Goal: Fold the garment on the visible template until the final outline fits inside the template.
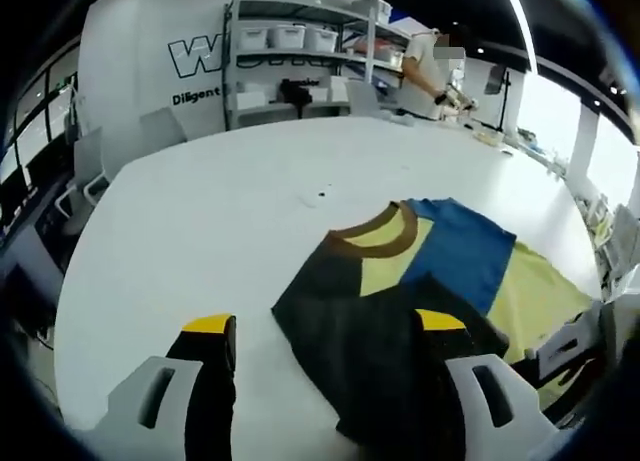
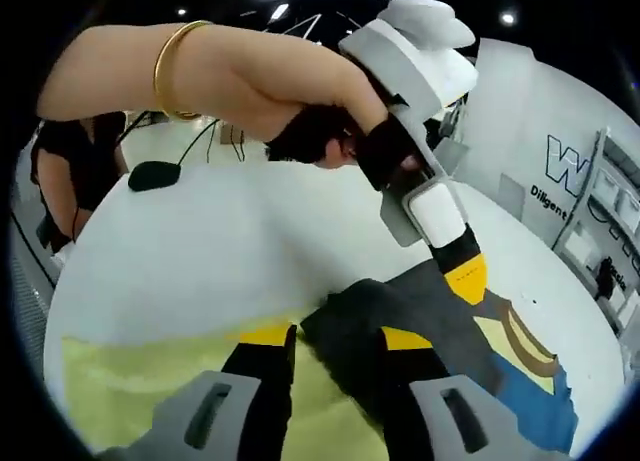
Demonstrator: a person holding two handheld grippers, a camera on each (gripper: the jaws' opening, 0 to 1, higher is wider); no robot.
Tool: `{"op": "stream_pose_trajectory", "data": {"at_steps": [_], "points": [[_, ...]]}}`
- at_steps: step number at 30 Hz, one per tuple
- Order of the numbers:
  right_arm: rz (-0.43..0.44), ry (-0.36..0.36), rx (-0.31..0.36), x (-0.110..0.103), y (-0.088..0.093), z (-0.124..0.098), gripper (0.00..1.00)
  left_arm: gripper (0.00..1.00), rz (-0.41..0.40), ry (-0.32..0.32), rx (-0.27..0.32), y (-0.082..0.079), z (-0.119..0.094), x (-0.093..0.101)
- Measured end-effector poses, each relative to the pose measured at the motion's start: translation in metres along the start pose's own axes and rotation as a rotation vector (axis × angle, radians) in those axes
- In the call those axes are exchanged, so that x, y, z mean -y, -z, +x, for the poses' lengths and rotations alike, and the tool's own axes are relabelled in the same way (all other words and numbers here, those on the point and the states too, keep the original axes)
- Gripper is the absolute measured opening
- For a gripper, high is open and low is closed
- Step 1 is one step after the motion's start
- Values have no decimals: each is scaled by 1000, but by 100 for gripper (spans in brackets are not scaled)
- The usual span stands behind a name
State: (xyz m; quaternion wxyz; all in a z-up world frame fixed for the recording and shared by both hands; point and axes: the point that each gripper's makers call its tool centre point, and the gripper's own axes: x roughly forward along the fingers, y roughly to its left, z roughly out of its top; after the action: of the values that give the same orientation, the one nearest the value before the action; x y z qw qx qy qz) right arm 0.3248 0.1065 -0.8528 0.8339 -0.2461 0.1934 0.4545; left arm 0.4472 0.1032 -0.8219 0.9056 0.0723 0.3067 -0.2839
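Note:
A T-shirt (image 1: pixel 370 321) in dark grey, yellow and blue with a brown collar (image 1: pixel 375 243) lies partly folded on the white table (image 1: pixel 200 211). A pale yellow sheet (image 1: pixel 540 296) shows under it at the right. My left gripper (image 1: pixel 325 326) stands open just above the table, its right jaw over the dark cloth. In the right gripper view a hand holds that left gripper, and one of its fingers (image 2: pixel 462 266) points down onto the dark cloth (image 2: pixel 440 321). My right gripper (image 2: pixel 335 337) is open, with the dark cloth's folded edge between its jaws, over the yellow sheet (image 2: pixel 140 381).
A bare arm with a gold bangle (image 2: pixel 180 61) crosses the top of the right gripper view. A black object (image 2: pixel 155 174) lies on the table's far side. Shelves with bins (image 1: pixel 300 41) and a standing person (image 1: pixel 425 71) are beyond the table.

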Motion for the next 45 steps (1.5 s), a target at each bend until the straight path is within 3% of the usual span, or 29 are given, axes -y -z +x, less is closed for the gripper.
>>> {"op": "stream_pose_trajectory", "data": {"at_steps": [5, 7, 10, 18, 22, 27, 34, 36, 38, 45], "points": [[-7, 2, 19, 1, -2, -1, 11, 56, 12, 23, 9, 0, 5, 1], [-9, 5, 23, 2, -3, -1, 0, 50, 11, 28, 11, 0, 6, 1], [10, 19, 45, 6, -9, -9, 0, 44, -9, 43, 14, 0, 8, 3], [153, 155, 117, 44, -16, -41, 0, 45, 25, 35, 40, -7, 11, 0], [208, 226, 132, 64, -12, -59, 0, 50, 88, 43, 48, -12, 16, -3], [233, 342, 103, 89, 6, -78, 0, 50, 121, 63, 72, -21, 24, -5], [354, 477, 95, 116, 28, -103, 0, 50, 203, 133, 41, -21, 35, 3], [395, 495, 93, 122, 38, -110, 0, 49, 214, 161, 40, -22, 36, 6], [444, 534, 85, 130, 52, -121, 0, 48, 297, 153, 50, -26, 37, 4], [558, 673, 38, 143, 96, -158, 0, 46, 314, 237, 46, -28, 38, 8]]}}
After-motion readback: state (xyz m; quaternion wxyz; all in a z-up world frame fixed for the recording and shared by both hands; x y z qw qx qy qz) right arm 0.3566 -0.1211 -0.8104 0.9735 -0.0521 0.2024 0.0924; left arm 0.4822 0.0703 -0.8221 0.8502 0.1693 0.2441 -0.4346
